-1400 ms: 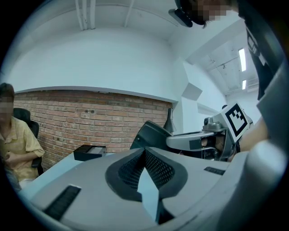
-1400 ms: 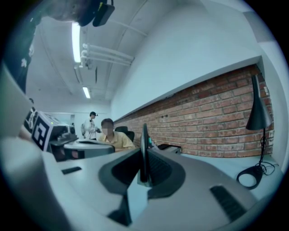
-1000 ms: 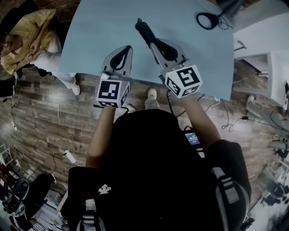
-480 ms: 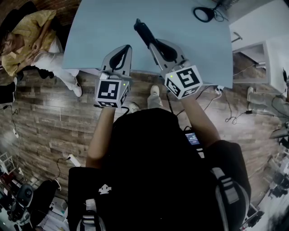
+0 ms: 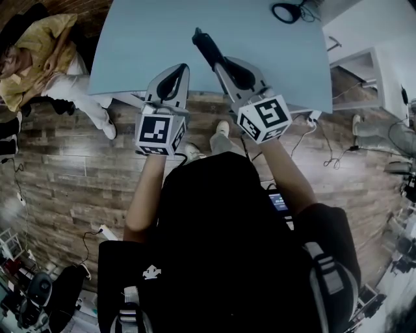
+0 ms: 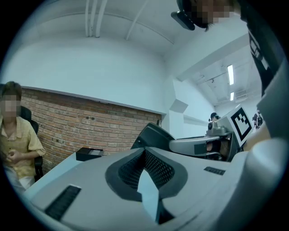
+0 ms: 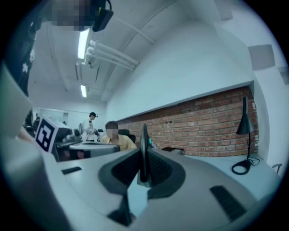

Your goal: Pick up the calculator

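Observation:
The calculator [image 5: 205,44] is a thin dark slab held on edge, and my right gripper [image 5: 220,63] is shut on its near end above the light blue table [image 5: 143,39]. The right gripper view shows it edge-on as a narrow dark blade [image 7: 143,149] between the pads. In the left gripper view it appears as a dark wedge [image 6: 151,135] sticking out of the right gripper [image 6: 194,145]. My left gripper [image 5: 185,69] hovers beside it at the table's near edge, its fingertips together [image 6: 145,150] and nothing in them.
A black desk lamp [image 7: 244,135] stands at the table's far right, its round base [image 5: 286,12] near the corner. A small black box [image 6: 89,154] lies on the table by the brick wall. A person in a yellow shirt [image 5: 45,52] sits at the left. Cables lie on the wooden floor [image 5: 325,156].
The table has slid away toward the top of the head view. Both grippers have drawn back from it together, the right one still carrying the calculator, and their marker cubes now hang over the floor.

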The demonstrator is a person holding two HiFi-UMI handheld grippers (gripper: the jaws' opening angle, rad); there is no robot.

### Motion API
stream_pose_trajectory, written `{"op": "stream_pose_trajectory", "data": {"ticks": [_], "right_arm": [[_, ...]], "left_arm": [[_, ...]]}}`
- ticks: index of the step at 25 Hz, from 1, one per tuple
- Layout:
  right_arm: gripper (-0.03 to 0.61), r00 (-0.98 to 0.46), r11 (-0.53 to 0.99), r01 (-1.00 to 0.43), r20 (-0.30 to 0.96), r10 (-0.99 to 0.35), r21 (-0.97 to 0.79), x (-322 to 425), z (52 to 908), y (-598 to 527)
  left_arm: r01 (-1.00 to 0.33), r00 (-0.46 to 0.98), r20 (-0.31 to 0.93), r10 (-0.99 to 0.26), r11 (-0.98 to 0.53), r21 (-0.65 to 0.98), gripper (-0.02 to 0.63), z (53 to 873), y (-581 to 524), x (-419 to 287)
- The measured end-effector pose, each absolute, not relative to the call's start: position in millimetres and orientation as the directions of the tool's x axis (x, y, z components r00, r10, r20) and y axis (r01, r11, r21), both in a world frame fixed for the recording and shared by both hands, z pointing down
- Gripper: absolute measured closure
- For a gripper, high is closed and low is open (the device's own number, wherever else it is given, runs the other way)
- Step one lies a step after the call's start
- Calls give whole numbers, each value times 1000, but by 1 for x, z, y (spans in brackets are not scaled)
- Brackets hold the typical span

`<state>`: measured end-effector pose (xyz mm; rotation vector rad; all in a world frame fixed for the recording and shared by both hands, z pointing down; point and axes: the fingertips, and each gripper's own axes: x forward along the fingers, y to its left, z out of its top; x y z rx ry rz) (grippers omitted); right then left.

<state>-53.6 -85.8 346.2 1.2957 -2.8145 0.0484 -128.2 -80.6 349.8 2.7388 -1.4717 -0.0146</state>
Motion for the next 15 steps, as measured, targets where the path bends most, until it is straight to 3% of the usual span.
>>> {"op": "stream_pose_trajectory", "data": {"ticks": [15], "right_arm": [[532,-658,658,-753,53,-751,-19,-41,346,-78]], "left_arm": [[-842,540,-8,-842,-540,18,609,342,-75,-116]]}}
